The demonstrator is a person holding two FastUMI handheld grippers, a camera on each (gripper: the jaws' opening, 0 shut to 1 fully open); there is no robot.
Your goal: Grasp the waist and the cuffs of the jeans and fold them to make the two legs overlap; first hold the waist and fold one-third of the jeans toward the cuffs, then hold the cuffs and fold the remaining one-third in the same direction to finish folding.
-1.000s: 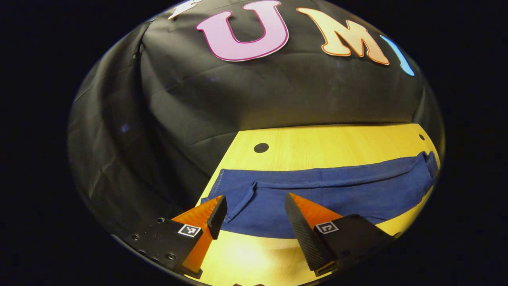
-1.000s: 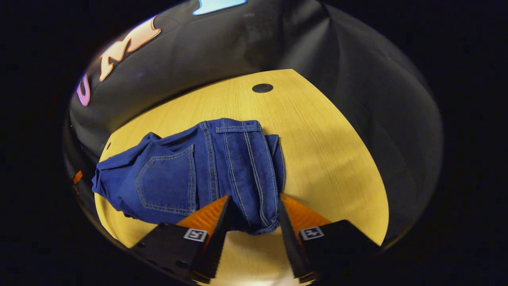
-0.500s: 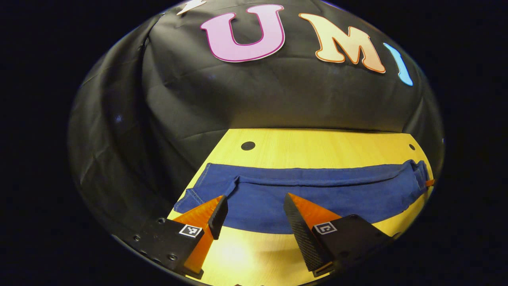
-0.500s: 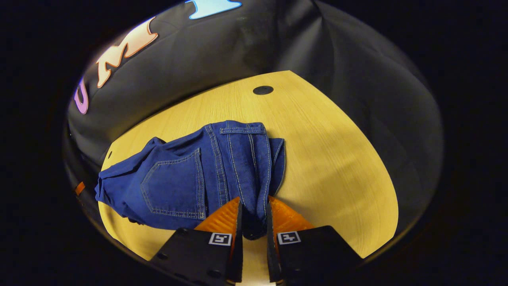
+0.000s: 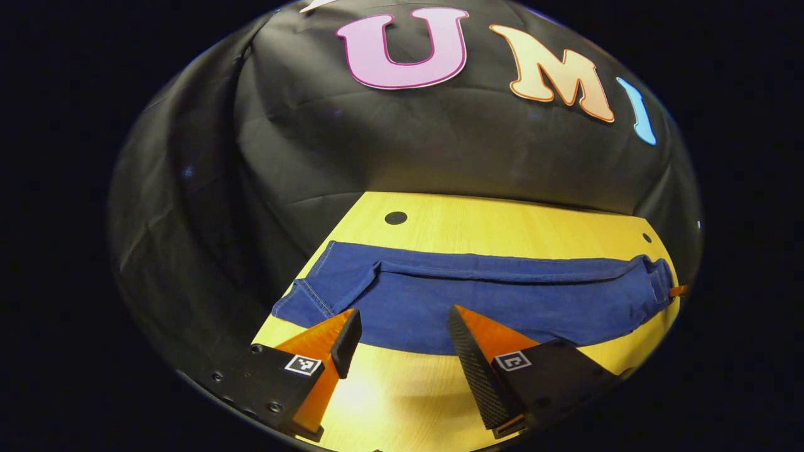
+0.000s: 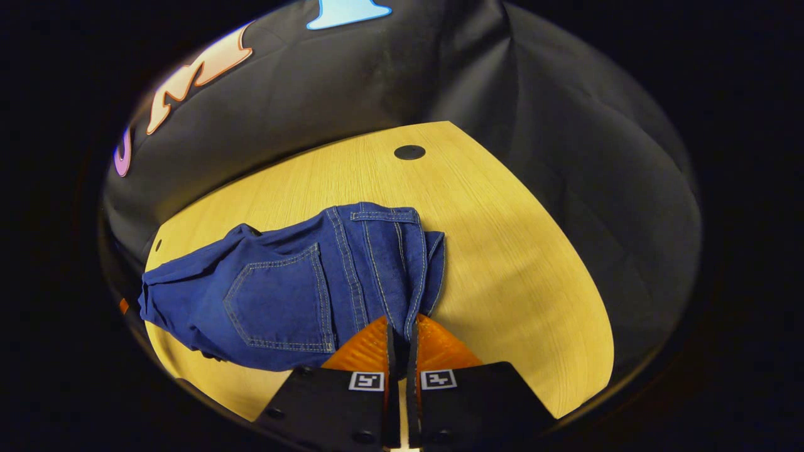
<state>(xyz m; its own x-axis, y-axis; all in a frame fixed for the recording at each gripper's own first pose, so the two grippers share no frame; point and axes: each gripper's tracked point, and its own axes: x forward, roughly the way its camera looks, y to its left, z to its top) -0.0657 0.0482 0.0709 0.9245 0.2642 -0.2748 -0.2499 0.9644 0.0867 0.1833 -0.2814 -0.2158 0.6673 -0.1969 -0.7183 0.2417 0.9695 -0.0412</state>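
Blue jeans [image 5: 490, 295] lie stretched across the yellow wooden table [image 5: 502, 220], cuffs at the left end [image 5: 308, 295] in the left gripper view. My left gripper [image 5: 402, 336] hovers open just in front of the near leg edge, close to the cuffs, with nothing between its fingers. In the right gripper view the waist end of the jeans [image 6: 326, 276] shows a back pocket and belt loops. My right gripper [image 6: 401, 342] is shut on the near edge of the waistband, denim pinched between both fingers.
The table [image 6: 521, 251] has small dark round holes, one near the back left [image 5: 396, 218] and one near the back right [image 6: 409, 152]. Black cloth walls stand close behind and beside the table. The other gripper shows as a small tip [image 5: 677, 290] at the jeans' far end.
My right gripper closed from wide open onto the waistband edge. My left gripper drew back slightly, staying open; the cuffs now show farther left of it.
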